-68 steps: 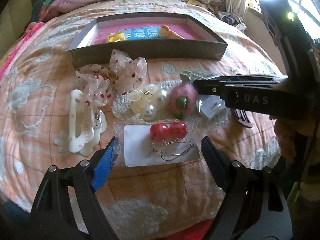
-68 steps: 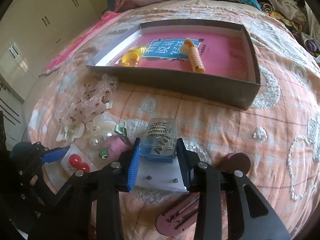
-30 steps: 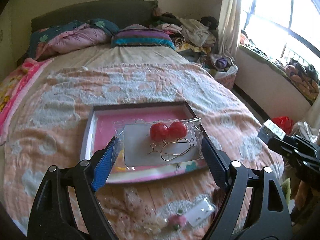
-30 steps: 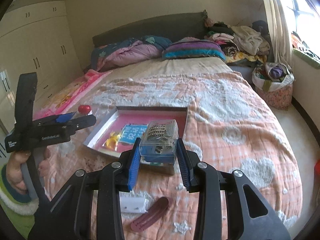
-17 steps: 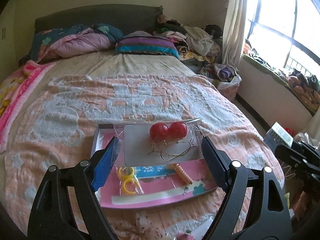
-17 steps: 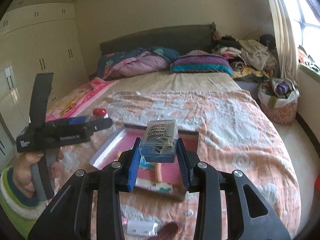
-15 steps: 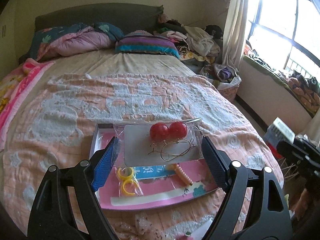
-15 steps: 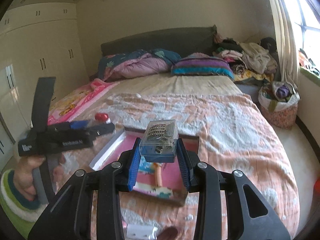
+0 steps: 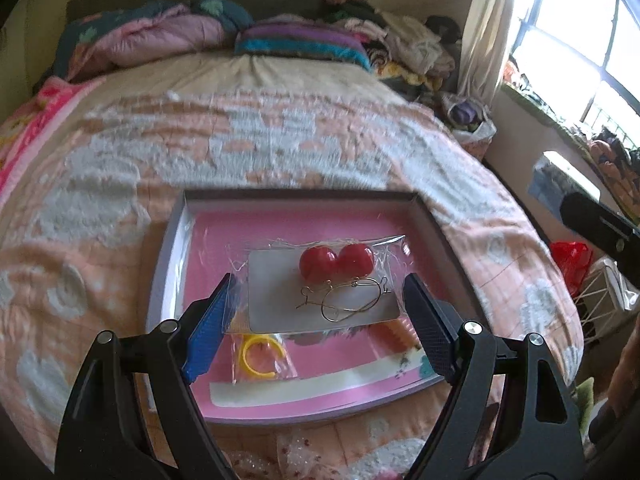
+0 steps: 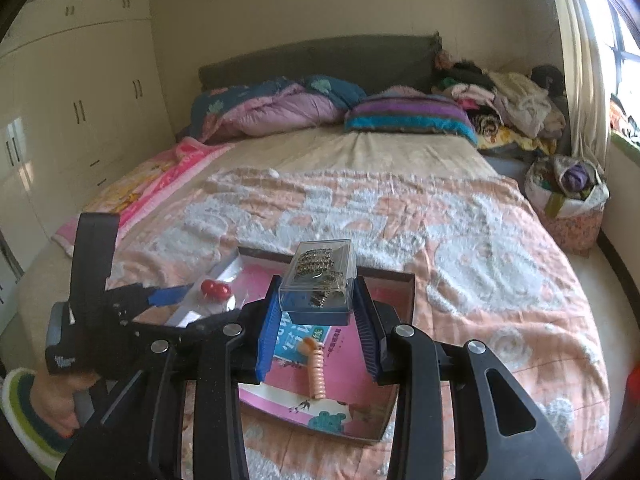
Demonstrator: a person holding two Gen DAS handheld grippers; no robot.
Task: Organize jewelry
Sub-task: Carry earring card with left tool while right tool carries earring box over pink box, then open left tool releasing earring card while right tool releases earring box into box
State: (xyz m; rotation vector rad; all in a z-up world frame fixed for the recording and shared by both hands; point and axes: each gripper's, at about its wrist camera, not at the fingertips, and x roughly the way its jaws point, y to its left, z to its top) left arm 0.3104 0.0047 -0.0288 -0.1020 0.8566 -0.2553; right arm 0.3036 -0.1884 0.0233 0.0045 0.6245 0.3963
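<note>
My left gripper [image 9: 320,316] is shut on a clear packet of red ball earrings with gold hoops [image 9: 324,288] and holds it over the grey box with a pink floor [image 9: 168,248]. It also shows in the right wrist view [image 10: 208,292]. My right gripper [image 10: 318,320] is shut on a small clear plastic case of metal jewelry [image 10: 318,280], above the same box [image 10: 410,300]. In the box lie a packet of yellow rings [image 9: 258,358] and an orange coil hair tie [image 10: 316,376].
The box sits on a peach and white bedspread [image 10: 460,240]. Loose hair accessories lie on the bed below the box [image 9: 304,456]. Pillows and piled clothes are at the headboard [image 10: 400,116]. A window and curtain are on the right [image 9: 560,60].
Both grippers lifted their items off the bed and have come down and forward over the box. The box now looks closer and larger in both views.
</note>
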